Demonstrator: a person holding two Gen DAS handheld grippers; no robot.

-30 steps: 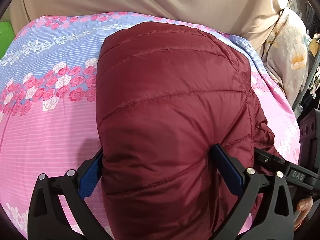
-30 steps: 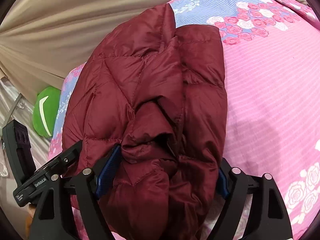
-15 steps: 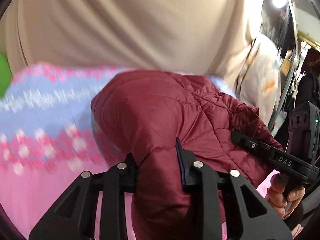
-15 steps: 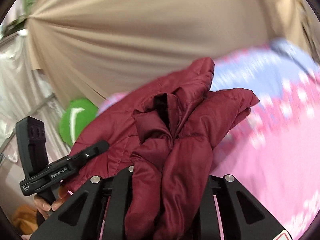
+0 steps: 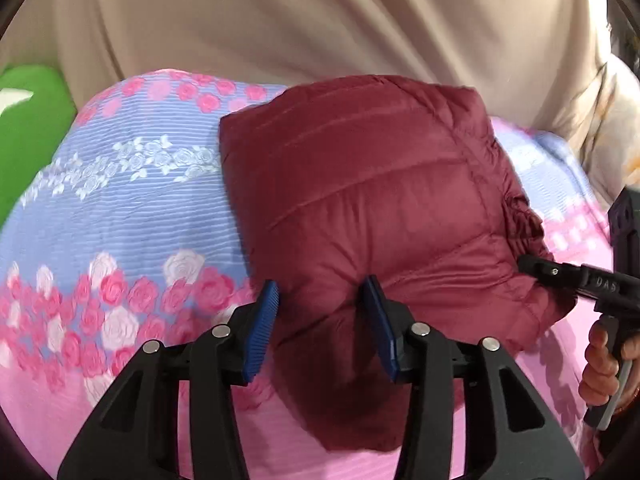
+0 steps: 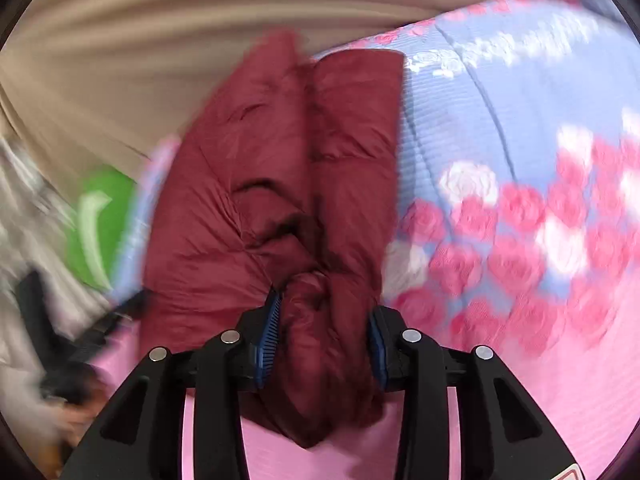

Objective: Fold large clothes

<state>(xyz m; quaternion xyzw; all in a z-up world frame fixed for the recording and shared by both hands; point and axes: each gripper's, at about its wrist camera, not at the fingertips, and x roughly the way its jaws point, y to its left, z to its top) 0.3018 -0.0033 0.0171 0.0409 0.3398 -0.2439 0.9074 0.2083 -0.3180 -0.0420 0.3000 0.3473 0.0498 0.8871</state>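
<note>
Right now your left gripper [image 5: 320,308] pinches the near edge of the folded jacket [image 5: 372,208] lying on the bed [image 5: 120,208] ahead, and your right gripper [image 6: 322,322] is clamped on its bunched end.

A floral bedspread [image 5: 120,208] is covering the bed, showing a lavender-blue band with white sprigs, a row of pink and white roses, and a plain pink striped area nearest the camera. A beige curtain [image 5: 280,24] is hanging in folds directly behind the bedspread's far edge. A green cushion [image 5: 28,128] with a white mark is sitting just beside the bedspread's far left corner. A pale cream floral cloth [image 5: 612,120] is draping beside the bedspread's far right corner, partly blurred.
</note>
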